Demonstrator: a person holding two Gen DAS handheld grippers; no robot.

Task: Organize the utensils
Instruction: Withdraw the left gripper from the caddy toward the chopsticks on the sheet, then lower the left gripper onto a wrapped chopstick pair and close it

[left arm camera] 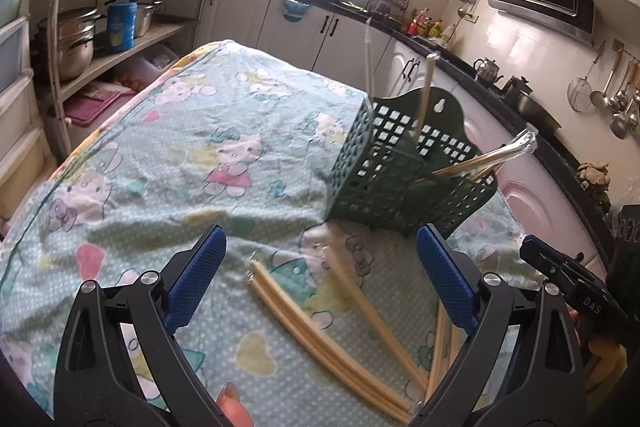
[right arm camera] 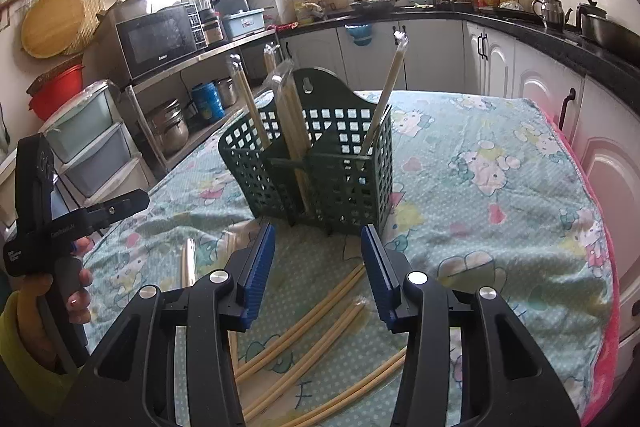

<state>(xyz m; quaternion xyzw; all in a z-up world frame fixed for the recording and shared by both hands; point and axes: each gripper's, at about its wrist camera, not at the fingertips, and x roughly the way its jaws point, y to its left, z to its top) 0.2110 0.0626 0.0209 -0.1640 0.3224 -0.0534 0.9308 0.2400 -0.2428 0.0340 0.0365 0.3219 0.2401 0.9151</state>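
Right gripper (right arm camera: 318, 267), black w/ blue ribbed pads (right arm camera: 260, 271), fills the bottom centre, jaws apart, nothing between them. Under and behind it, loose pale bamboo chopsticks (right arm camera: 320, 301) lie fanned on the light-green cartoon-print cloth (right arm camera: 500, 195) covering the table. Frame centre: dark green perforated plastic utensil basket (right arm camera: 320, 167), upright, divided into compartments; several plastic-sleeved chopstick pairs (right arm camera: 292, 119) stand in its left and middle sections, one more sleeved pair (right arm camera: 386, 95) leans in the right section. Left edge: the other black gripper (right arm camera: 80, 215), held by a hand (right arm camera: 76, 291) w/ yellow sleeve. Upper left: black microwave (right arm camera: 160, 41) on a shelf.
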